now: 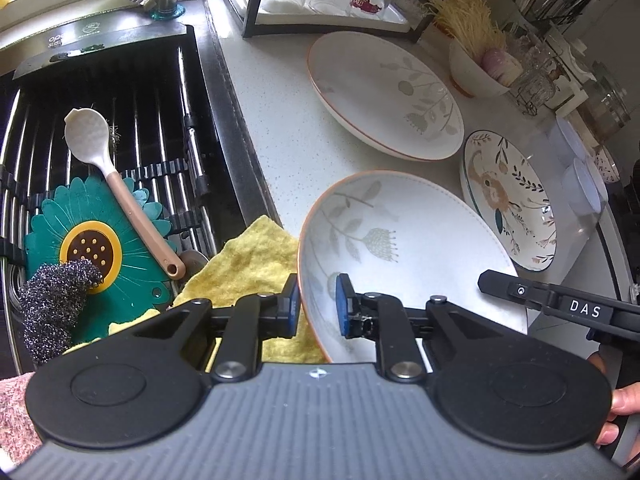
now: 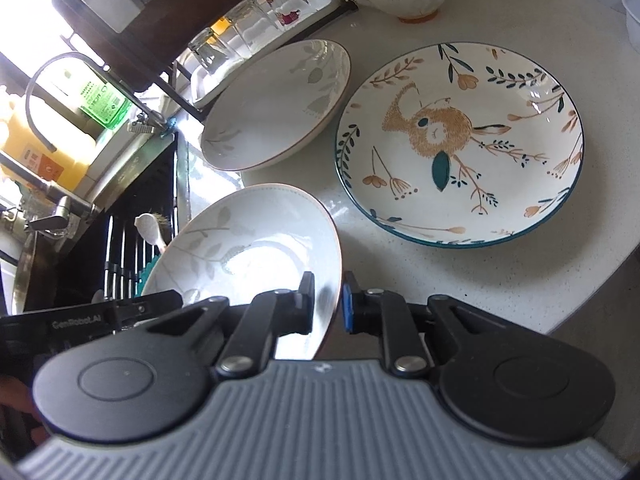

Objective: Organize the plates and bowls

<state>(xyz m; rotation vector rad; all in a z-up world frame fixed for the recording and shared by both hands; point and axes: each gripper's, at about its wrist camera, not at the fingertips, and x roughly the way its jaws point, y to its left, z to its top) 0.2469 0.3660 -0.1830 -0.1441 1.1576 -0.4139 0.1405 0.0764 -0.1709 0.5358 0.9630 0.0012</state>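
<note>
Presently both the left gripper (image 1: 318, 304) and right gripper (image 2: 328, 304) are clamped on opposite rims of the near leaf-pattern plate (image 1: 404, 240), which sits beside the sink (image 1: 120, 120), so the lift appears imminent, calling for level, matched raising toward the matching plate (image 1: 384, 96).
</note>
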